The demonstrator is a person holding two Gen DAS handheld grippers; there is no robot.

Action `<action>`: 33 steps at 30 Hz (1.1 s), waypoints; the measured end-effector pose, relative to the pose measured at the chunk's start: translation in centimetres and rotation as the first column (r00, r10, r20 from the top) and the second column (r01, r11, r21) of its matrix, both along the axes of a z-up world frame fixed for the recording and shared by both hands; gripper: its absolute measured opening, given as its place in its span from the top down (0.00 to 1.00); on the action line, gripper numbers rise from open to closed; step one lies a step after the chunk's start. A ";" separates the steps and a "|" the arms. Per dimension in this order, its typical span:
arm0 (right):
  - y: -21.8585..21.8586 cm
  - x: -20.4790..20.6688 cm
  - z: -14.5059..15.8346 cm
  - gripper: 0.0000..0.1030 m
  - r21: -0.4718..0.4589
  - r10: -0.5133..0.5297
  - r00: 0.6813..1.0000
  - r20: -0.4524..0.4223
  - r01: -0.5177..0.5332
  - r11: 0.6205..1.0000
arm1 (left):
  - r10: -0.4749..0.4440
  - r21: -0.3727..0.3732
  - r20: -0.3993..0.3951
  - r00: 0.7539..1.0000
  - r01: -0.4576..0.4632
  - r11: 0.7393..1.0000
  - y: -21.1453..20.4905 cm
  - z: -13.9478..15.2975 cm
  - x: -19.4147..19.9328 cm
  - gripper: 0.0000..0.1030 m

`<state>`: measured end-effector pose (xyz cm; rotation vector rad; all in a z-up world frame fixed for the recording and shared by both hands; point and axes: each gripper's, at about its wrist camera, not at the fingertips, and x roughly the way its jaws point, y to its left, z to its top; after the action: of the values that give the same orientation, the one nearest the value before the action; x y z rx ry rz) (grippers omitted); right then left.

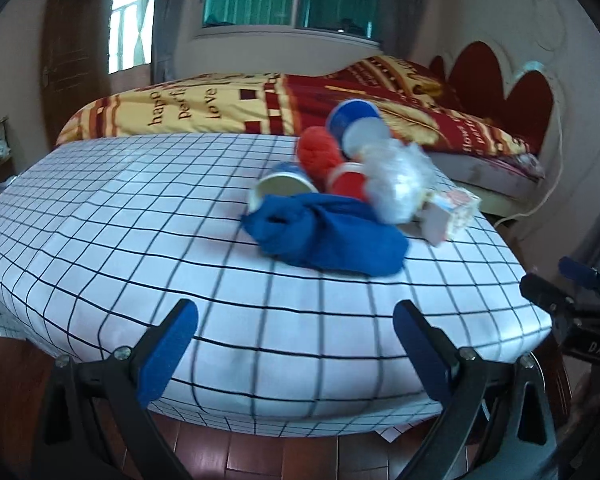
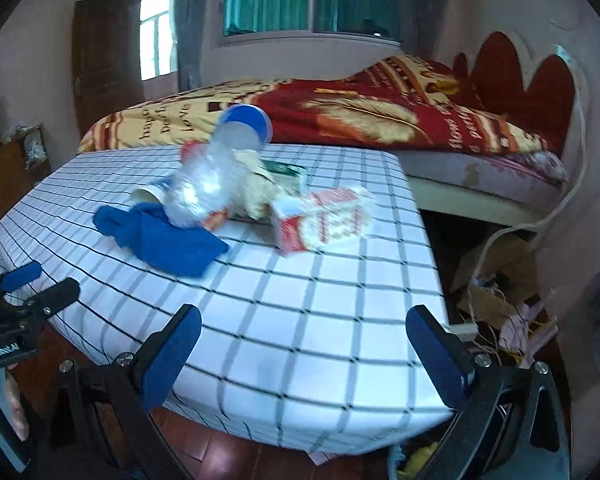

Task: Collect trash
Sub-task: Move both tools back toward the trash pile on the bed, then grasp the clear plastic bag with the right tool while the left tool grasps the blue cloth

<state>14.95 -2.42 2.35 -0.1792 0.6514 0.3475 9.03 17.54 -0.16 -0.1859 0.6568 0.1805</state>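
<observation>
Toward the desk's [image 1: 100,216] far right corner, trash is heaped: paper cups [image 1: 354,118], a crumpled plastic bottle [image 2: 198,184], a red-and-white carton [image 2: 332,222], a blue cloth [image 1: 328,232]. Checked cover lies bare along the near edge, where the left gripper [image 1: 296,350] and right gripper [image 2: 304,354] hover, jaws spread, empty.

glossy crinkled plastic bottle [image 2: 204,188]; matt blue cloth [image 2: 168,236]

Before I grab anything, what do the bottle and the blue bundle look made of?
Bottle: probably thin clear plastic, glossy, with crinkled facets that catch the light. Blue bundle: seems soft matte cloth, folded and slumped. Motion blur leaves both uncertain.
</observation>
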 end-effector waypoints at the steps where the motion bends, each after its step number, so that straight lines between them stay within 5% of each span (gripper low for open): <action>1: 0.6 0.3 0.0 0.00 0.003 0.005 1.000 0.000 -0.005 1.000 | 0.008 -0.001 -0.002 1.000 -0.008 1.000 0.5 -0.1 0.1 0.05; 16: 8.6 6.7 0.3 0.00 0.093 0.093 0.996 -0.014 -0.091 0.992 | 0.047 -0.014 -0.002 0.999 -0.047 0.999 3.5 -0.7 3.0 0.07; 21: 10.7 9.2 -0.9 0.19 0.115 0.109 0.992 -0.064 -0.102 0.988 | 0.041 -0.011 -0.001 0.999 -0.041 0.999 3.8 -0.5 4.3 0.07; 24: 10.9 9.9 -1.5 0.54 0.135 0.133 0.986 -0.097 -0.119 0.984 | 0.036 -0.018 -0.002 0.999 -0.036 0.999 3.7 -0.8 4.7 0.07; 33: 6.6 8.1 -0.1 0.54 0.166 0.080 0.997 -0.013 -0.077 0.983 | -0.007 -0.025 0.007 1.000 0.007 1.000 1.9 -0.6 5.9 0.10</action>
<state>23.01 4.18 2.25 -0.0429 0.6325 0.4781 14.89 19.44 -0.78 -0.2082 0.6533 0.1651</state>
